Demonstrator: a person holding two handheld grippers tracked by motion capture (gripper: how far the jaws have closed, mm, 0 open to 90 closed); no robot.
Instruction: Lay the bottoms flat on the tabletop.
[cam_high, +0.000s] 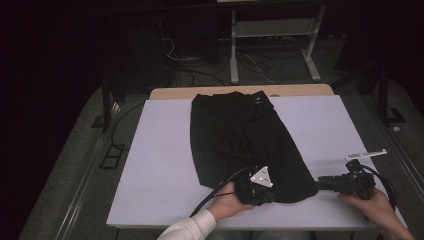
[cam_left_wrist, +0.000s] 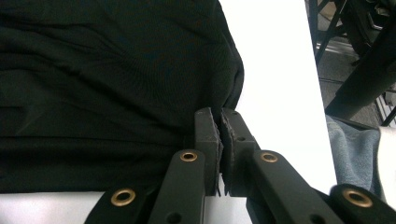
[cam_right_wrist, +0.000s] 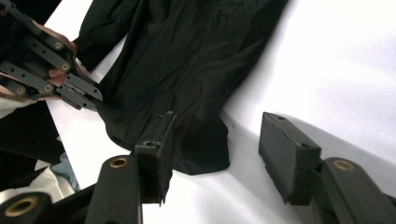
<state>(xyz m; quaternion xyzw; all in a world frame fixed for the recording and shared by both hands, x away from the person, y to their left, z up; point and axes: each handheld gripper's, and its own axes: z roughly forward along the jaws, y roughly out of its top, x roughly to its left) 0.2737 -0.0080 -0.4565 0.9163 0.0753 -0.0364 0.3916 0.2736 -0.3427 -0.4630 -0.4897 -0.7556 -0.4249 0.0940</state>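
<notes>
in the left gripper view we see the left gripper (cam_left_wrist: 219, 135) with its fingers (cam_left_wrist: 207, 135) pressed together on the near hem of the black garment (cam_left_wrist: 107, 79), a thin fold of cloth pinched between the pads, so it is gripping the fabric at the edge closest to the person. in the right gripper view the right gripper (cam_right_wrist: 219, 154) has its fingers (cam_right_wrist: 287, 156) spread wide apart, with the lower right corner of the black garment (cam_right_wrist: 187, 84) lying between and just ahead of them, one finger over the cloth edge and the other above the bare white worktop (cam_right_wrist: 336, 79); we cannot tell whether either finger touches the cloth. from the high view, the left gripper (cam_high: 257, 189) sits at the garment's near hem, held by a hand in a white sleeve (cam_high: 192, 226), and the right gripper (cam_high: 330, 184) lies just beside the garment's near right corner. the black garment (cam_high: 235, 135) is spread flat along the middle of the worktop (cam_high: 150, 165), running from the far edge towards the person and widening at the near end.
</notes>
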